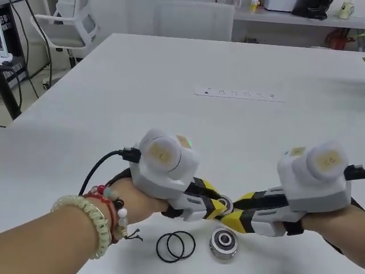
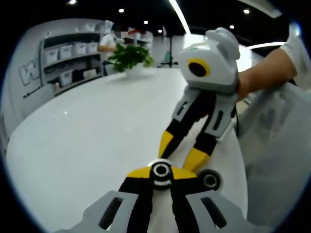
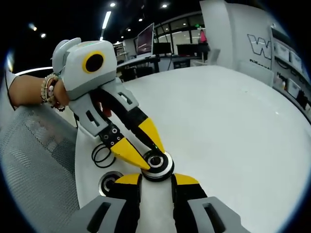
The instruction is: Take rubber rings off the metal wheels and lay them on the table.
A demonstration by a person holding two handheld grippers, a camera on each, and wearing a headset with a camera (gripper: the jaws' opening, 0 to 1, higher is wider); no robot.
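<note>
A small metal wheel [image 1: 225, 202] with a black rubber ring round it hangs above the table between both grippers. My left gripper [image 1: 215, 201] comes in from the left, and its yellow tips are shut on the wheel [image 2: 161, 171]. From the right, my right gripper [image 1: 235, 210] is shut on the same wheel [image 3: 158, 165]. On the table below lie two loose black rubber rings [image 1: 175, 246], overlapping each other. A second metal wheel [image 1: 223, 242] sits just to their right.
The white table [image 1: 171, 85] stretches far ahead. A white power strip [image 1: 238, 93] lies at its middle. A chair [image 1: 68, 25] and shelves stand beyond the far edge. A black cable [image 1: 100, 165] trails from the left gripper.
</note>
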